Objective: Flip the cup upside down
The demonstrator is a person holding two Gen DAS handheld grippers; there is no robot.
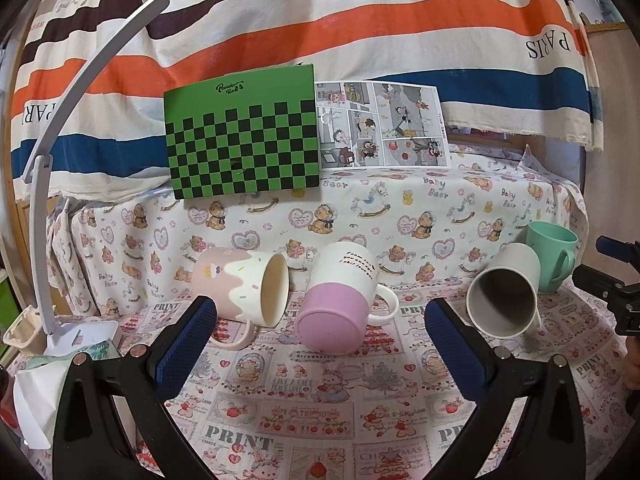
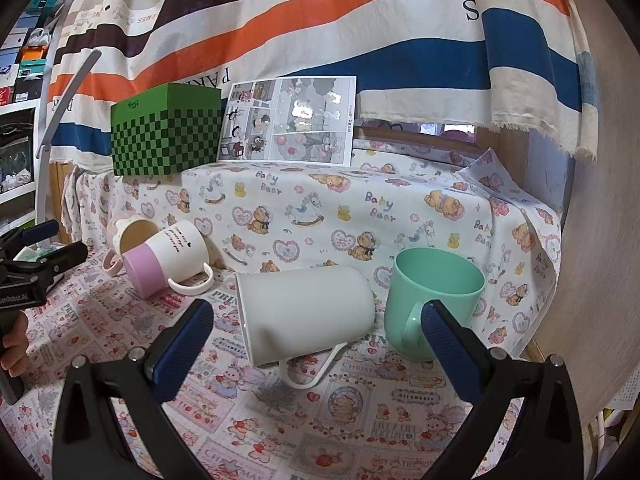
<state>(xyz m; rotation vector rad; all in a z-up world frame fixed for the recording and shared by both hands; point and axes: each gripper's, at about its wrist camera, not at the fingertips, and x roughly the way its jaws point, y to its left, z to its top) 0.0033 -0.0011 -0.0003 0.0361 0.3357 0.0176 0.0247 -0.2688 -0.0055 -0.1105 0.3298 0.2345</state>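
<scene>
Left tool (image 1: 320, 336) and right tool (image 2: 320, 336) both released, holding nothing. Plain white cup (image 2: 306, 312) lies on its side on the tabletop (image 2: 360, 420), touching the upright green cup (image 2: 434, 302). Risks: round wall rolls away under the pads, or lifting it knocks the green one over.

Four cups (image 2: 308, 316) (three tipped over), one green box (image 1: 244, 136), one comic sheet (image 1: 382, 126).

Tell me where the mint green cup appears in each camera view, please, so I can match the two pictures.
Left wrist view: the mint green cup stands upright at the far right, behind the plain white mug.
Right wrist view: right of centre, beside the white mug lying on its side.
Shared landmark: the green checkered box.
</scene>
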